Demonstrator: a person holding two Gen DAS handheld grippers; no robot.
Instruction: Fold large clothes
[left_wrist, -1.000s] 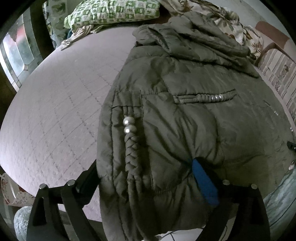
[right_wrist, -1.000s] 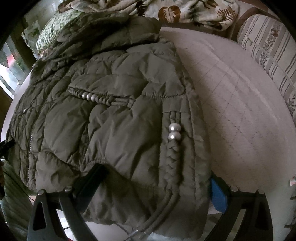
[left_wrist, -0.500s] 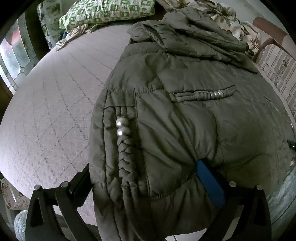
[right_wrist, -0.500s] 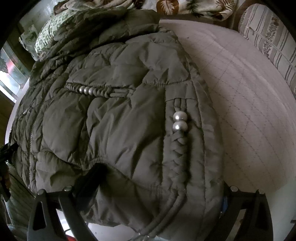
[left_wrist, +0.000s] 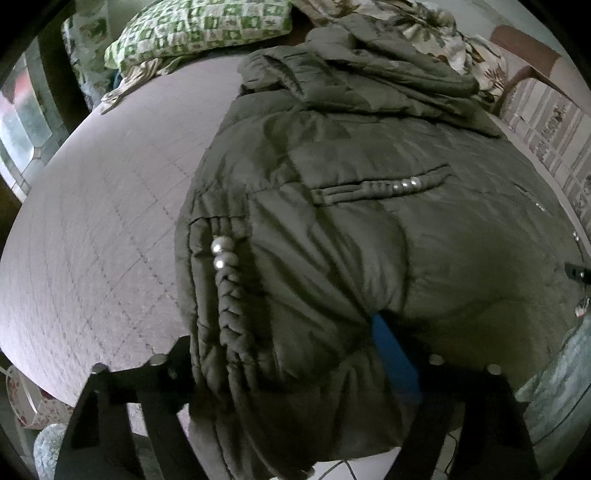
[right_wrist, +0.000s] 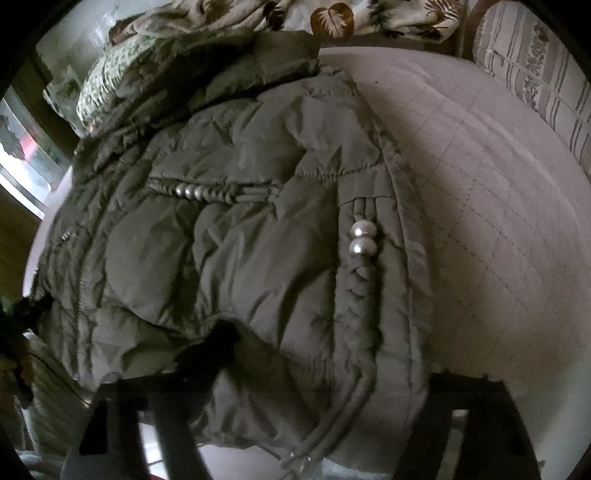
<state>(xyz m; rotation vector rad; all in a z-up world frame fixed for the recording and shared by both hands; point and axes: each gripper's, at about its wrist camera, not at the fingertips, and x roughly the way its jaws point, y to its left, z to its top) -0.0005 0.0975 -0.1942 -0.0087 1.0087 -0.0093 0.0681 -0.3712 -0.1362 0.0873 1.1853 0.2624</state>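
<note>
An olive quilted jacket (left_wrist: 351, 240) with braided cords and silver beads lies spread on the bed, its hem nearest me. In the left wrist view my left gripper (left_wrist: 284, 343) straddles one hem corner. Its jaws are closing, with the blue pad (left_wrist: 391, 347) sunk into the bunched fabric. In the right wrist view the same jacket (right_wrist: 240, 258) fills the left and middle. My right gripper (right_wrist: 325, 358) straddles the other hem corner and is also closing. One dark finger (right_wrist: 218, 343) digs into the padding; the other is hidden under the jacket's edge.
The jacket rests on a pale quilted bed cover (left_wrist: 92, 221), bare on both sides (right_wrist: 498, 221). A green checked pillow (left_wrist: 195, 29) and a leaf-print blanket (right_wrist: 332, 18) lie at the far end. A striped cushion (right_wrist: 535, 74) lines the right side.
Both grippers' fingers have drawn inward on the hem corners, and the fabric between them is more bunched. Both hands have hardly shifted.
</note>
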